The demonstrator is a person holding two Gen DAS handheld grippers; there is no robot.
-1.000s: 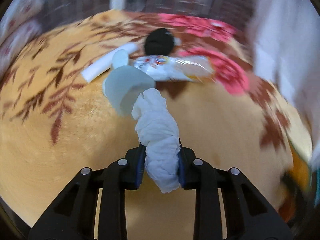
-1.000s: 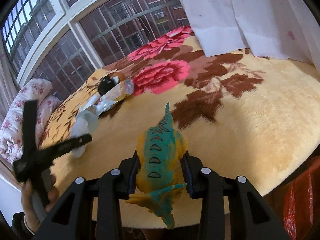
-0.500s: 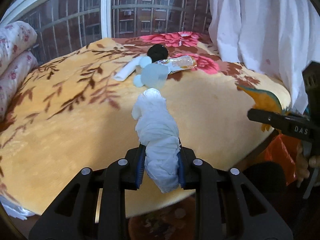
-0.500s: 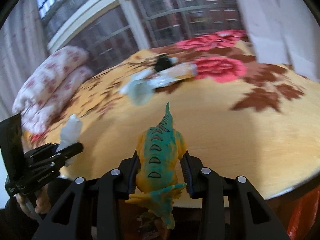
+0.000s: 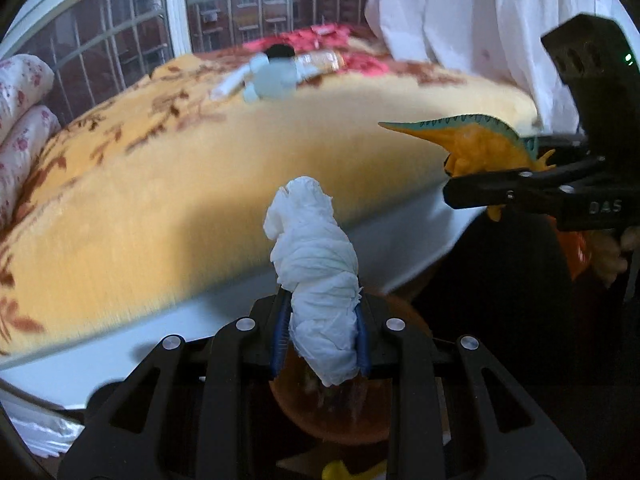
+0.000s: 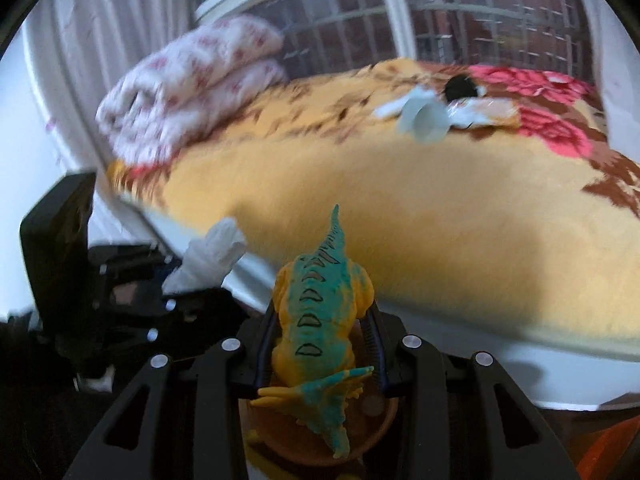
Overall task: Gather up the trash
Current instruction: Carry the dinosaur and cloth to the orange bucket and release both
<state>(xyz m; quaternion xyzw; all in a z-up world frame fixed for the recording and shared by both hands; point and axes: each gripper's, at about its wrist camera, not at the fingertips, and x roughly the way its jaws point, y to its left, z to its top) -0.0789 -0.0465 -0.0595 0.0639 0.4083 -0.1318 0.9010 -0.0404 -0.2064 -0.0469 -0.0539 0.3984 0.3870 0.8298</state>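
Grippers [image 5: 320, 336] [image 6: 320, 340] now past bed edge [image 5: 360, 240]

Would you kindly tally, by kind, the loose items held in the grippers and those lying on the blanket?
Crumpled tissue, in left gripper: 1
Toy dinosaur, in right gripper: 1
Pale cup: 1
Snack wrapper: 1
White tube: 1
Black round object: 1
Total: 6
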